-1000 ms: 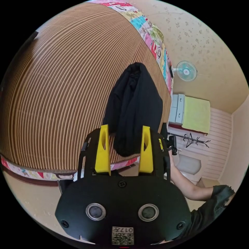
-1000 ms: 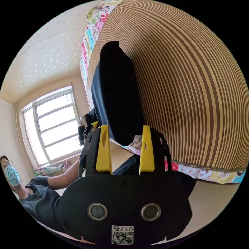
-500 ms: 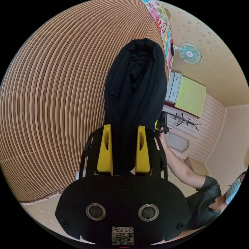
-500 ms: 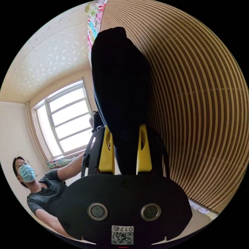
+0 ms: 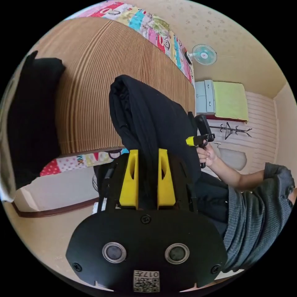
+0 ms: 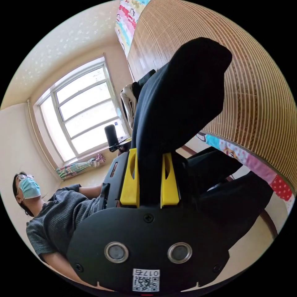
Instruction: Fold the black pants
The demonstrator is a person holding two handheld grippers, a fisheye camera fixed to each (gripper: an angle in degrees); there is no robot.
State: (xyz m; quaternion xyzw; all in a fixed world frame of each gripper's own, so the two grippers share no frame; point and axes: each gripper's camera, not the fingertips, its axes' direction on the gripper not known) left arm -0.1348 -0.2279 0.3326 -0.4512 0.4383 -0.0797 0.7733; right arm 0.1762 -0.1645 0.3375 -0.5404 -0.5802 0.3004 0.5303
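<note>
The black pants (image 5: 148,123) hang bunched over the bed's striped brown mat (image 5: 99,77), clamped between the yellow jaws of the left gripper (image 5: 148,157) and likewise of the right gripper (image 6: 149,157). A patterned sheet (image 5: 148,24) edges the bed. A fan (image 5: 203,54), a coat rack (image 5: 230,131) and a window (image 6: 83,108) line the beige walls.

The bunched black cloth pants (image 5: 154,123) (image 6: 179,102) hang close before both cameras, blocking the way ahead. Beside them the brown striped bamboo mat (image 5: 102,80) on the bed lies open, apart from a second dark folded garment (image 5: 31,117) near its edge
</note>
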